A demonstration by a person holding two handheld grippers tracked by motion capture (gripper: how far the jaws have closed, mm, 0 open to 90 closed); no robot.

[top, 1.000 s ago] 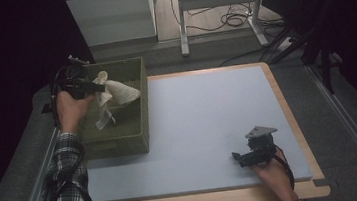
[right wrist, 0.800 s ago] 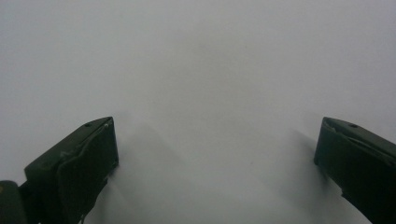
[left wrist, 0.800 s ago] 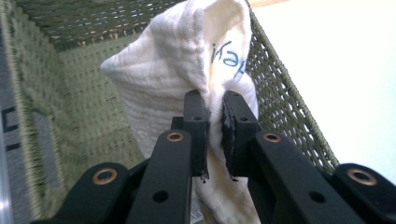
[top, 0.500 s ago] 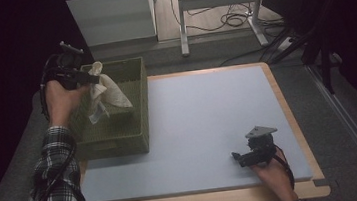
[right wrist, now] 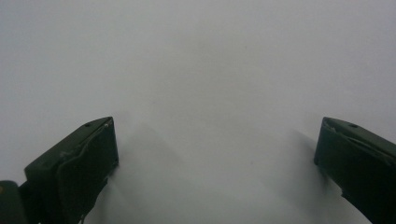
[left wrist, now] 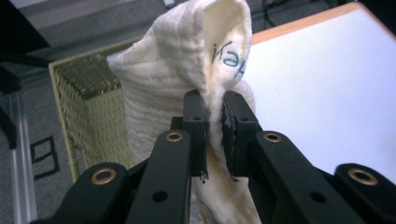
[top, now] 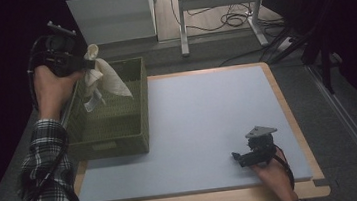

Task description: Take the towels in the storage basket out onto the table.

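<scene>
Left hand-held gripper (top: 84, 66) is clamped on a fold of the cream cloth (top: 106, 80), jaws nearly together with the fabric pinched between the pads (left wrist: 232, 123); the rest hangs free below the grip, over the green woven basket (top: 134, 130). Cloth is held above the basket's far left corner, apparently clear of the rim, its lowest end dangling inside the basket's outline. Pinching one fold near the top probably lets the cloth drape and open under its own weight. Blue lettering shows on an inner face of the cloth (left wrist: 229, 58). Right hand-held gripper (top: 240, 158) sits low on the pale blue surface (top: 208, 117) near the front right, jaws spread wide, nothing between them; likely parked to receive or pin the cloth.
</scene>
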